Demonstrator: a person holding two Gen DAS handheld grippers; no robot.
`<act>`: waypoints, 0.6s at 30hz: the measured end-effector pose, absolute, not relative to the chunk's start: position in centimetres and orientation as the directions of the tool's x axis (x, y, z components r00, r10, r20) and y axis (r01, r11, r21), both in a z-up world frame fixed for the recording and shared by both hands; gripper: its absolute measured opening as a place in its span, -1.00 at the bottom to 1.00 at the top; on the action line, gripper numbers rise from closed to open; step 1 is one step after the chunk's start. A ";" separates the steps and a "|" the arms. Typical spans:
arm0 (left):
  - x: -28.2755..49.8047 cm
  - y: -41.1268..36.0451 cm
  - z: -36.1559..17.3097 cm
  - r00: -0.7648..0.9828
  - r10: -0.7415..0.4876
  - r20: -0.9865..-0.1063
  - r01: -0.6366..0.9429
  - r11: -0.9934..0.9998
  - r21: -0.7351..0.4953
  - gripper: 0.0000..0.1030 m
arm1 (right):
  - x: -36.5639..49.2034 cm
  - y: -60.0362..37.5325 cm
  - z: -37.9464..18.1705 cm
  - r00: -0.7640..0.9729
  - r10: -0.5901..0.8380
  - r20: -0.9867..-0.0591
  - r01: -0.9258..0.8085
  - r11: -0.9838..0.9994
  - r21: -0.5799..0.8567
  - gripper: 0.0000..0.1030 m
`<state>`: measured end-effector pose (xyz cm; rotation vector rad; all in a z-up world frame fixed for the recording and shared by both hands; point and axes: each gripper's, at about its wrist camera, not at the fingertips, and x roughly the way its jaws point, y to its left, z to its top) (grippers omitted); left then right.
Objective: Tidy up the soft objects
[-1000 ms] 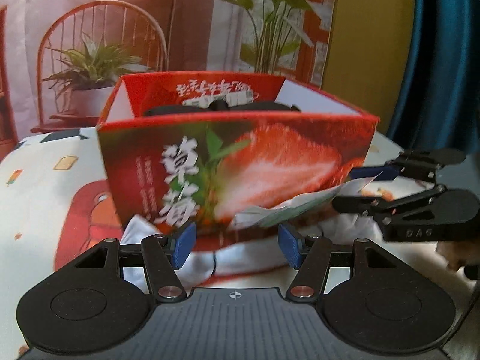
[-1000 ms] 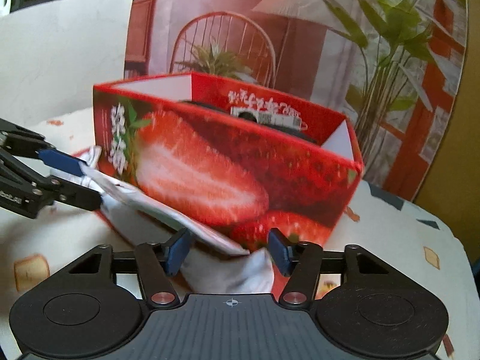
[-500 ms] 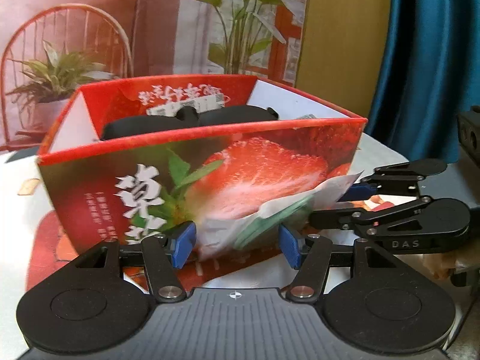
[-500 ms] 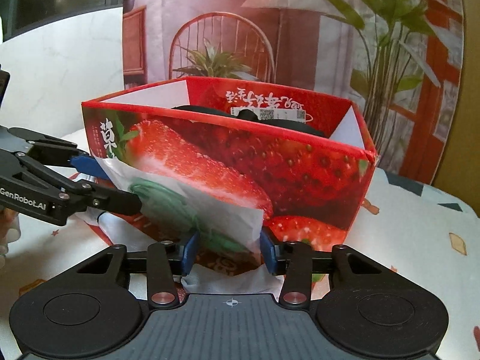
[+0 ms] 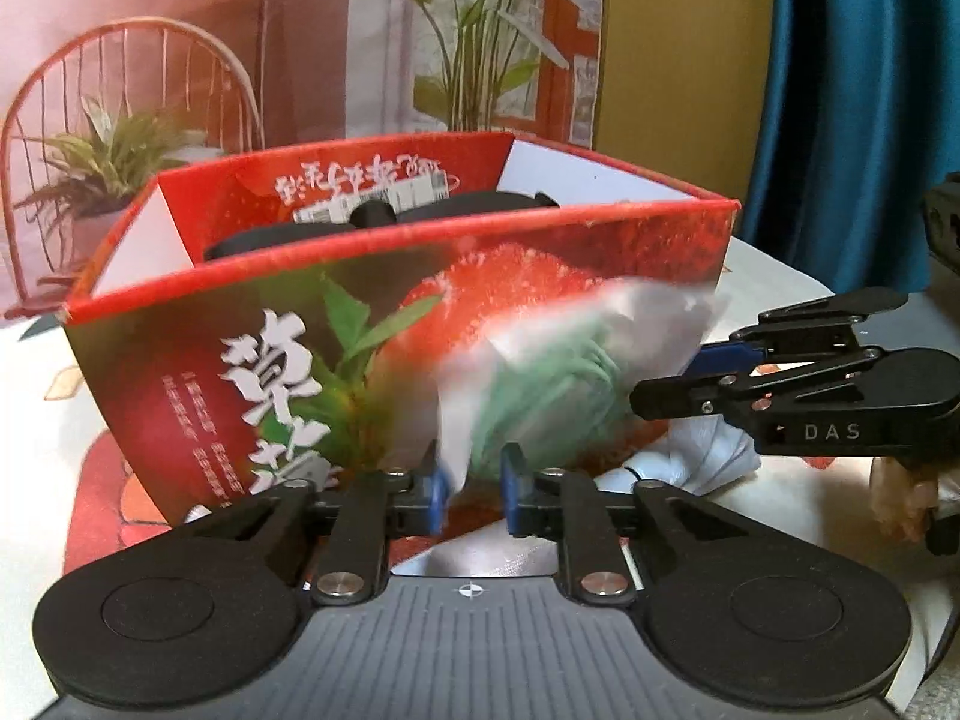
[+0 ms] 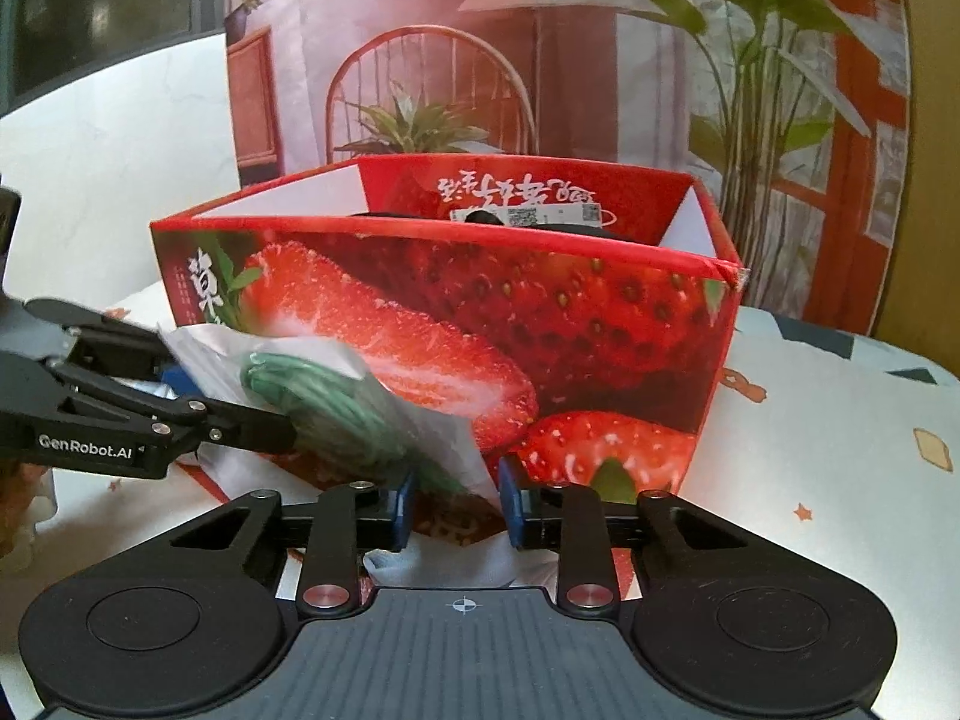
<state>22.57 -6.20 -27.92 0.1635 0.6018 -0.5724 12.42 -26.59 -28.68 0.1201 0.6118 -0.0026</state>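
Note:
A clear plastic bag (image 5: 576,360) with a coiled green cord (image 6: 318,396) inside hangs off the table in front of a red strawberry box (image 5: 252,324). My left gripper (image 5: 474,489) has the bag's lower left corner between its blue pads, and its jaws are closing on it. From the right, my right gripper (image 5: 684,384) pinches the bag's other end. In the right wrist view my right gripper (image 6: 456,501) has the bag's corner between its pads, jaws closing, while my left gripper (image 6: 282,426) grips from the left.
Black soft items (image 5: 288,237) lie inside the open box. A white cloth (image 5: 708,456) lies on the printed tablecloth (image 6: 840,480) beneath the bag. A person's hand (image 5: 900,498) shows at the right edge. A blue curtain (image 5: 852,120) hangs behind.
My left jaws have narrowed from wide apart onto the bag's corner. The right jaws have also narrowed on it. The bag has lifted and turned more upright in front of the box.

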 end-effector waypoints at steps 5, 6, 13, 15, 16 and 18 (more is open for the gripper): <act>21.7 -5.6 -26.7 0.693 -0.467 -0.549 0.545 0.838 -0.025 -0.67 | 11.9 -26.1 -27.6 0.839 0.045 -0.543 0.020 0.993 0.113 -0.71; 21.4 -5.5 -26.4 0.698 -0.468 -0.542 0.544 0.839 -0.025 -0.67 | 11.7 -26.0 -27.3 0.844 0.044 -0.535 0.020 0.993 0.113 -0.71; 19.4 -4.4 -23.2 0.743 -0.489 -0.457 0.532 0.846 -0.039 -0.67 | 10.5 -25.4 -24.2 0.882 0.037 -0.469 0.018 0.994 0.112 -0.71; 18.9 -4.0 -22.2 0.759 -0.491 -0.427 0.526 0.849 -0.040 -0.67 | 10.1 -25.1 -23.0 0.896 0.038 -0.443 0.011 0.994 0.107 -0.71; 18.7 -3.9 -21.7 0.768 -0.491 -0.412 0.523 0.851 -0.039 -0.67 | 10.0 -25.0 -22.3 0.903 0.039 -0.427 0.005 0.995 0.103 -0.71; 18.4 -3.6 -20.5 0.785 -0.488 -0.380 0.515 0.857 -0.037 -0.67 | 9.9 -24.8 -21.1 0.915 0.042 -0.400 -0.002 0.995 0.098 -0.71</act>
